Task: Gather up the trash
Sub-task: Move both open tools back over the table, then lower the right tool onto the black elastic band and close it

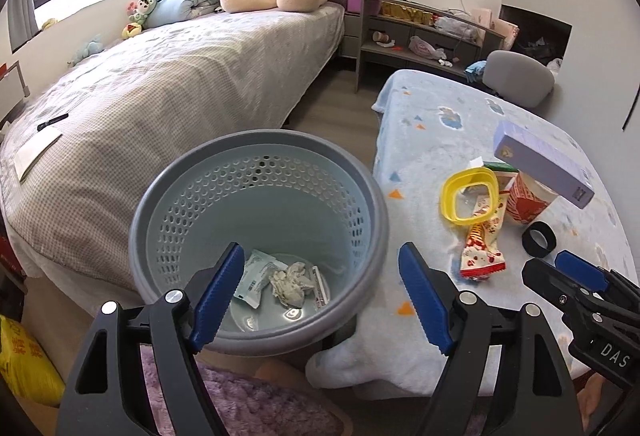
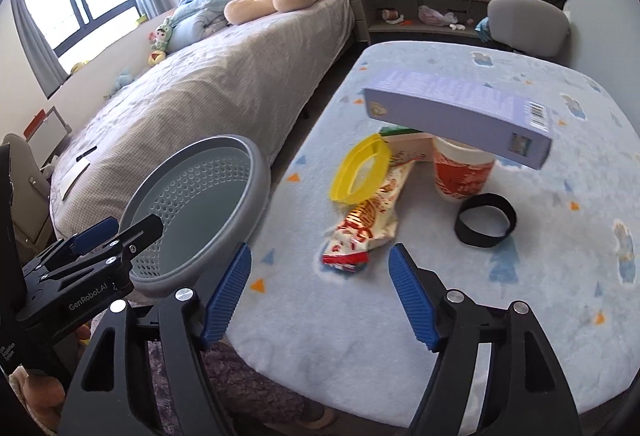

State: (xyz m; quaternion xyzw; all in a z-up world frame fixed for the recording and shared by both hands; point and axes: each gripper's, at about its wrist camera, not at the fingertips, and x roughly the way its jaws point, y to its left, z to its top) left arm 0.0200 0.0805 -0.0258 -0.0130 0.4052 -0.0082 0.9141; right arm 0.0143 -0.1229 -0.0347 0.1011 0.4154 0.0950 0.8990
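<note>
Both tools empty with jaws spread, left tool [image 1: 322, 292] over the basket [image 1: 362, 171] (crumpled trash [image 1: 290, 284] already inside), right tool [image 2: 320, 292] aimed at the snack wrapper [image 2: 366, 224] on the bench [image 2: 500, 316], likely next pick.

My ribbed plastic tongs [image 1: 320, 296] face a perforated matt plastic bin [image 1: 260, 228] beside the fleecy cloth-covered counter [image 2: 440, 296].

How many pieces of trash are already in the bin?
3: a crumpled tissue at the middle of the bin floor, a pale packet to its left, a thin wrapper to its right. More may be hidden.
</note>
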